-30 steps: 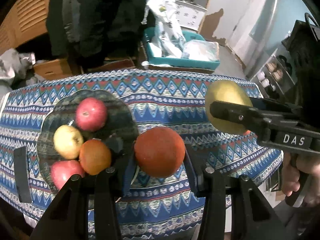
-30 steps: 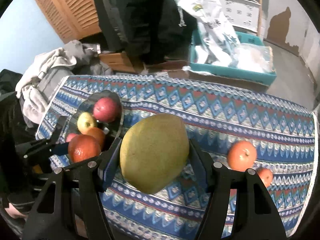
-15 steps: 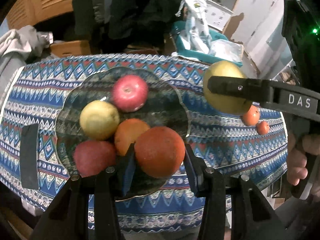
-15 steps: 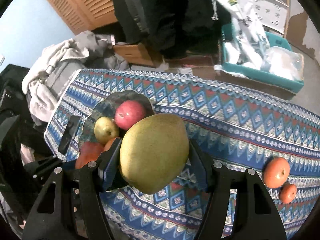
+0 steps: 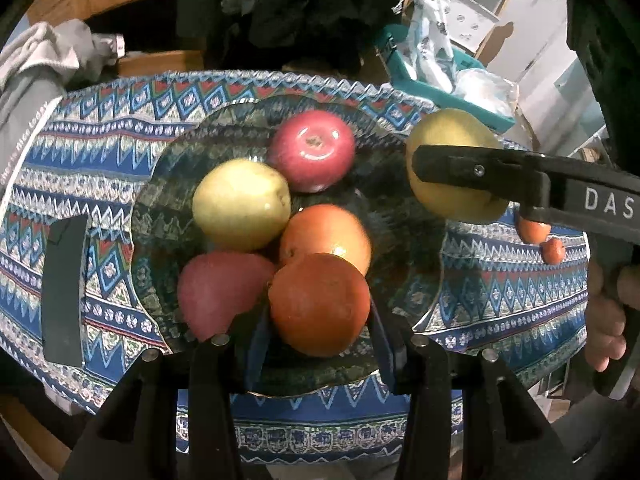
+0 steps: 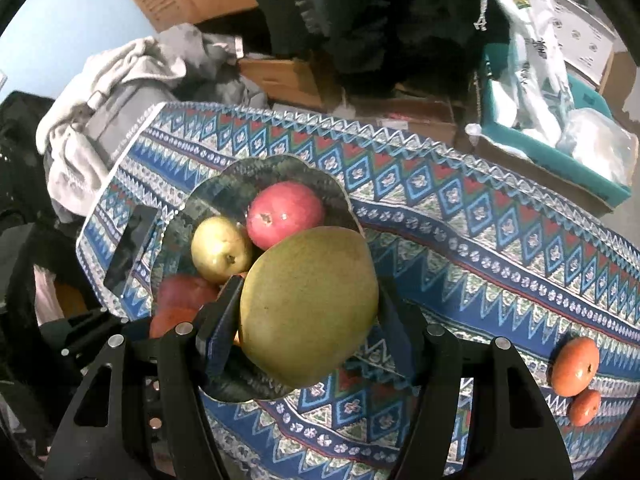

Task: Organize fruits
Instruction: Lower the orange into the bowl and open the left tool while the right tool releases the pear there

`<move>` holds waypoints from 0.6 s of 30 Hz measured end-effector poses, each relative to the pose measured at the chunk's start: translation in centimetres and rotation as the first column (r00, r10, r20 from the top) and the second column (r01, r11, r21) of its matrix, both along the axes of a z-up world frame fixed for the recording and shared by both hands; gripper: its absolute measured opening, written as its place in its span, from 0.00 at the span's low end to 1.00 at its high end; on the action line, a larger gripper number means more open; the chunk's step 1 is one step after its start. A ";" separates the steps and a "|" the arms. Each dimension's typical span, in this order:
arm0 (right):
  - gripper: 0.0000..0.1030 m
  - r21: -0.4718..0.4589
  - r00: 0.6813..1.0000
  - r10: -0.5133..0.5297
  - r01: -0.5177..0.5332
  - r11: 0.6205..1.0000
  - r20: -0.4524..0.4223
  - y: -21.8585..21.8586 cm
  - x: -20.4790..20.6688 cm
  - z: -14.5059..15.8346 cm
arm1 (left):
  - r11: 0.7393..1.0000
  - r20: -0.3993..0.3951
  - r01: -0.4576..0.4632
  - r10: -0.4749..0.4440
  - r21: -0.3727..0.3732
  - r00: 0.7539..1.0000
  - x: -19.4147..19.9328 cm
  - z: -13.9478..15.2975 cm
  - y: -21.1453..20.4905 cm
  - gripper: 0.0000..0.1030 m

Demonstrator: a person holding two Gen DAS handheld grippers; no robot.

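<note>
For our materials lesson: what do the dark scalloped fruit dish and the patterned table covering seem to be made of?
Dark scalloped fruit dish: probably tinted glass, glossy; the tablecloth pattern shows faintly through it and its rim glints.
Patterned table covering: probably woven or printed fabric, matte; it drapes over the table edge with a zigzag trim. Coated cloth cannot be ruled out.

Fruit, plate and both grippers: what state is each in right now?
left gripper: shut on orange, over plate
right gripper: shut on pear
plate: holds four fruits
two small oranges: loose on tablecloth
</note>
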State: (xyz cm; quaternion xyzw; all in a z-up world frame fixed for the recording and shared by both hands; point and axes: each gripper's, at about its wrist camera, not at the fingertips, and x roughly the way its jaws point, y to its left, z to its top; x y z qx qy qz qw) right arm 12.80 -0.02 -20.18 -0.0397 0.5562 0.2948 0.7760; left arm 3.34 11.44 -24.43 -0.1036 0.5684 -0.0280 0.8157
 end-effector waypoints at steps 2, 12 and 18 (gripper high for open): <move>0.63 -0.011 1.000 0.009 -0.009 1.000 -0.003 0.5 0.0 -0.4 | 1.000 -0.013 -0.005 0.005 -0.018 1.000 0.0 -0.5 0.3 0.45; 0.63 -0.049 0.999 0.022 -0.024 0.999 -0.038 1.8 -0.1 -2.5 | 0.999 -0.021 -0.007 0.007 -0.037 1.000 0.2 -0.6 0.5 0.49; 0.64 -0.070 0.999 0.020 -0.022 0.997 -0.038 2.0 -0.2 -3.1 | 0.999 -0.034 -0.021 0.019 -0.047 0.999 0.3 -0.5 0.9 0.56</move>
